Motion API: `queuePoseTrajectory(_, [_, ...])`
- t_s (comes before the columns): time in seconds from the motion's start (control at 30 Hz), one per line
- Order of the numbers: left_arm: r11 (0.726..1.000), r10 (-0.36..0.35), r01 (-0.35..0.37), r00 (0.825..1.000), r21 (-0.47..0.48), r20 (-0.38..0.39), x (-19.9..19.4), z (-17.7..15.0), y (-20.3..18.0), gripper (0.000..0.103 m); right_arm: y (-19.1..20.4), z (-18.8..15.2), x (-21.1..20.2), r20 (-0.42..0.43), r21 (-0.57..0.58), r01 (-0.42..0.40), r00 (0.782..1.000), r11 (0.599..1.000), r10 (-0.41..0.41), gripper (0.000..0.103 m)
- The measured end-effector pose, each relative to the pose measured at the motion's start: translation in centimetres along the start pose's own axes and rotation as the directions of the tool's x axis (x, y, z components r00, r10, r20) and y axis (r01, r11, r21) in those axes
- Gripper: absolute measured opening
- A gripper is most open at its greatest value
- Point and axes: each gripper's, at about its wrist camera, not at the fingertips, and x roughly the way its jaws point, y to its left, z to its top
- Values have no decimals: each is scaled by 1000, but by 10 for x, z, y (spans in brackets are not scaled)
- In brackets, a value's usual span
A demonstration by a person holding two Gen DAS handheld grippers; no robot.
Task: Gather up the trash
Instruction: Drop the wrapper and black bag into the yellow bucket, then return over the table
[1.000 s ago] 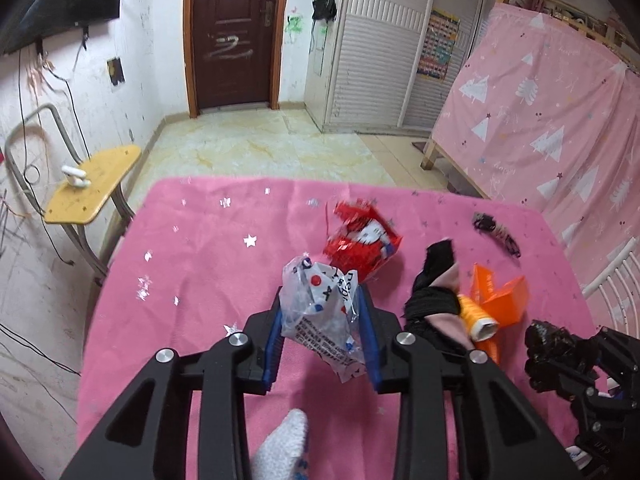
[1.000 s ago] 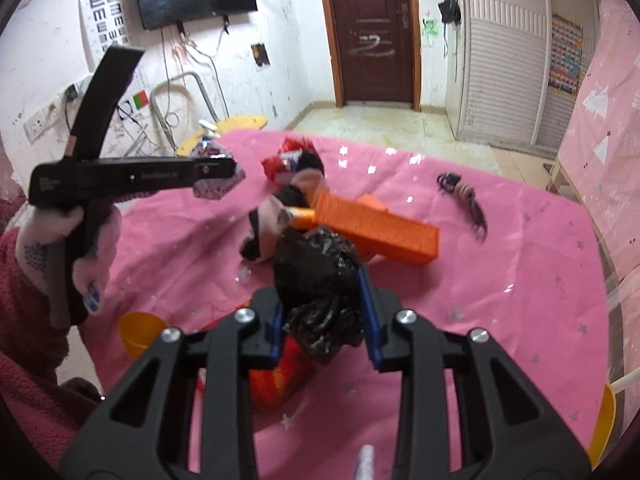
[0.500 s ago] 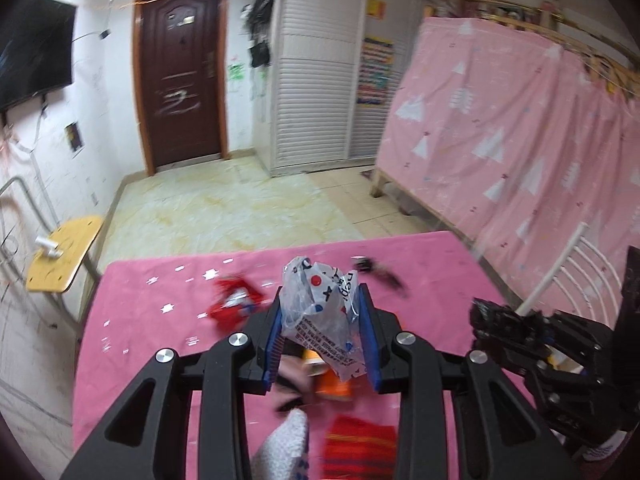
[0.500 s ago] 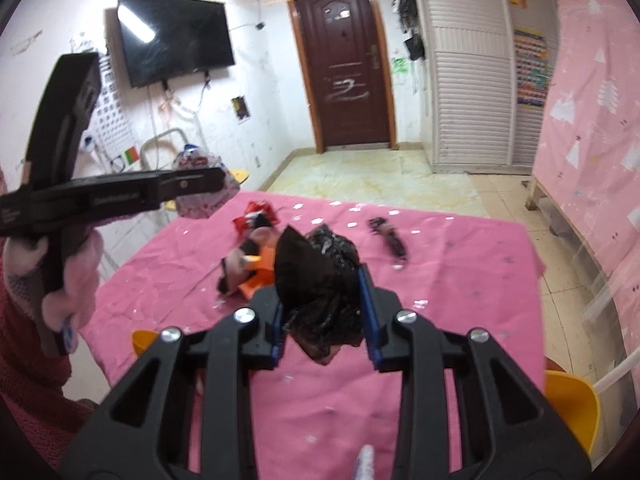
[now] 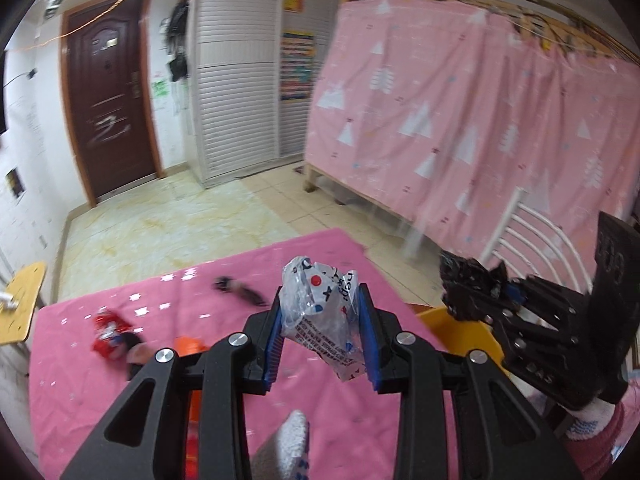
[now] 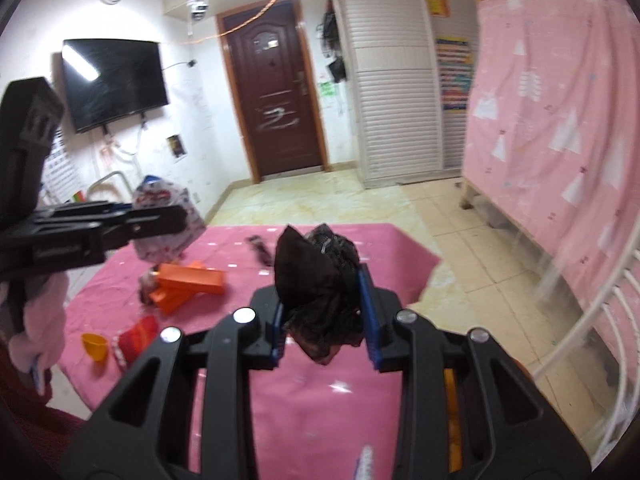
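Observation:
My left gripper [image 5: 320, 316] is shut on a crumpled clear plastic wrapper [image 5: 324, 320] with red and blue dots, held above the pink table [image 5: 120, 392]. My right gripper [image 6: 325, 312] is shut on a wad of crumpled black plastic [image 6: 320, 292]. The left wrist view shows the right gripper [image 5: 472, 292] with its black wad at the right, above a yellow bin [image 5: 460, 328] beside the table. From the right wrist, the left gripper [image 6: 160, 220] and its wrapper [image 6: 168, 220] hang at the left over the table.
On the table lie a red snack packet [image 5: 106, 330], an orange box [image 6: 188, 280], a red pouch [image 6: 136, 336], a small orange cup [image 6: 95, 346] and a black hair tie [image 5: 240, 290]. A white metal chair back [image 5: 532, 248] and a pink-draped bed [image 5: 500, 128] stand at the right.
Both grippers have swung to the right and risen, each still holding its piece of trash. The table items have slid to the left in view, and the yellow bin has come into sight.

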Motion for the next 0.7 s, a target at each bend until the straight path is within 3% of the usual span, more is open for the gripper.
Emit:
queuePoseTrajectory(0.4, [982,-143,150,988,118,-67,33,0,-106,25,-70,-34,-16,-32,88,132,991,987,-129,30])
queuePoseTrajectory(0.6, [973,-196,208,974,104,-111,54,2,-134,26,-96,-42,-24,-20,144,158,987,977,-157,31])
queuePoseTrajectory(0.7, [967,-222,233,968,99,-114,62,5,-145,32,-104,-46,-26,-17,167,164,986,972,-164,32])
